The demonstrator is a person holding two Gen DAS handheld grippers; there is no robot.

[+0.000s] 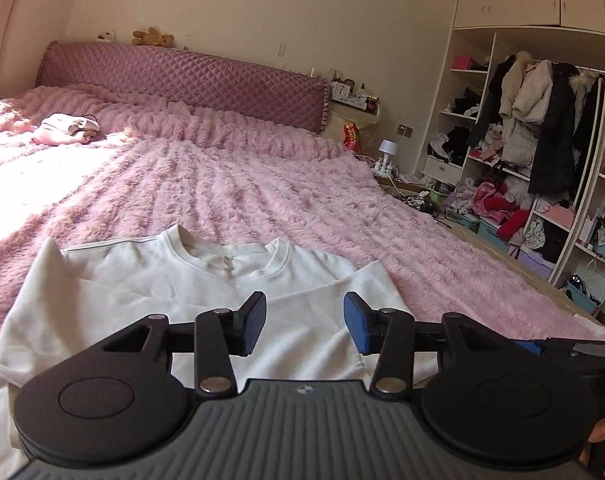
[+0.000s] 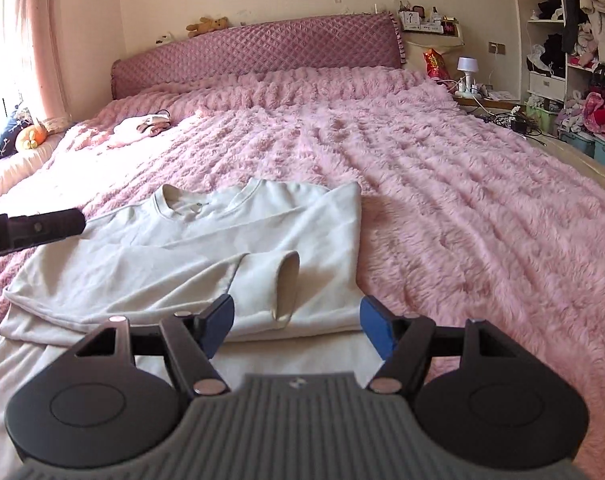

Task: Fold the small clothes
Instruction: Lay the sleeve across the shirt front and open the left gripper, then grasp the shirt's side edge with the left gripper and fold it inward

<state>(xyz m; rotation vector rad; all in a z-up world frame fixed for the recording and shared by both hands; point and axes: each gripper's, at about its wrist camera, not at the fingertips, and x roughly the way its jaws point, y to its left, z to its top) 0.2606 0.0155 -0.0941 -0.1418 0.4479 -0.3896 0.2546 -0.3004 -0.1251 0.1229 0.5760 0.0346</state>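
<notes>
A white long-sleeved sweatshirt (image 1: 182, 280) lies flat on the pink fluffy blanket (image 1: 242, 184), collar pointing towards the headboard. In the right wrist view the sweatshirt (image 2: 182, 272) has a sleeve folded across its body, with the cuff (image 2: 286, 284) near the bottom hem. My left gripper (image 1: 305, 326) hovers over the garment's lower middle, open, with nothing between its pads. My right gripper (image 2: 298, 326) stands open over the hem by the cuff, holding nothing. A black finger of the left gripper (image 2: 42, 226) pokes in from the left edge, beside the shoulder.
A small heap of pale clothes (image 1: 66, 128) sits far up the bed on the left, before the quilted purple headboard (image 1: 182, 80). An open wardrobe (image 1: 542, 140) stuffed with coats stands to the right, past the bed's edge. A lamp (image 1: 388, 148) and cables lie by the bedside.
</notes>
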